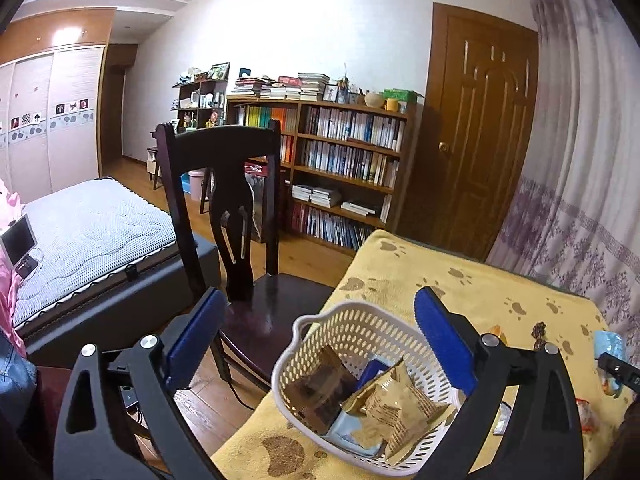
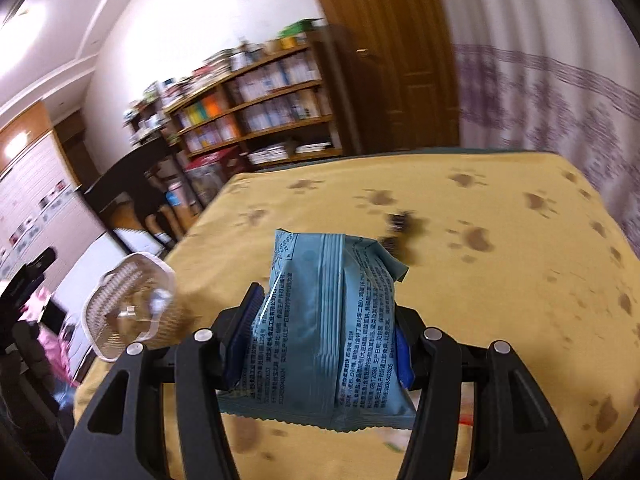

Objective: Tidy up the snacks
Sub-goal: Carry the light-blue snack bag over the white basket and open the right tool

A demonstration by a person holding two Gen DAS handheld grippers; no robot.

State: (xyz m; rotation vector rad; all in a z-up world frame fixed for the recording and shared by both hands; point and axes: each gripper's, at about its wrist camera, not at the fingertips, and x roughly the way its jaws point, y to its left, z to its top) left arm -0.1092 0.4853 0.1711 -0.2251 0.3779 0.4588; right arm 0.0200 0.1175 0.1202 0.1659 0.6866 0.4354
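My right gripper (image 2: 320, 336) clamps blue snack packet (image 2: 328, 328), lifted for basket (image 1: 360, 332); left gripper (image 1: 320, 344) spread wide, empty, steadying basket.

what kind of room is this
Most likely a bedroom at home that doubles as a study: a bed with a bare mattress, sliding wardrobe doors, and a packed bookshelf by a wooden door.

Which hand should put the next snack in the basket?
Right. Its tool already grips a blue snack packet, with the basket nearby. The left tool is open and empty above the basket.
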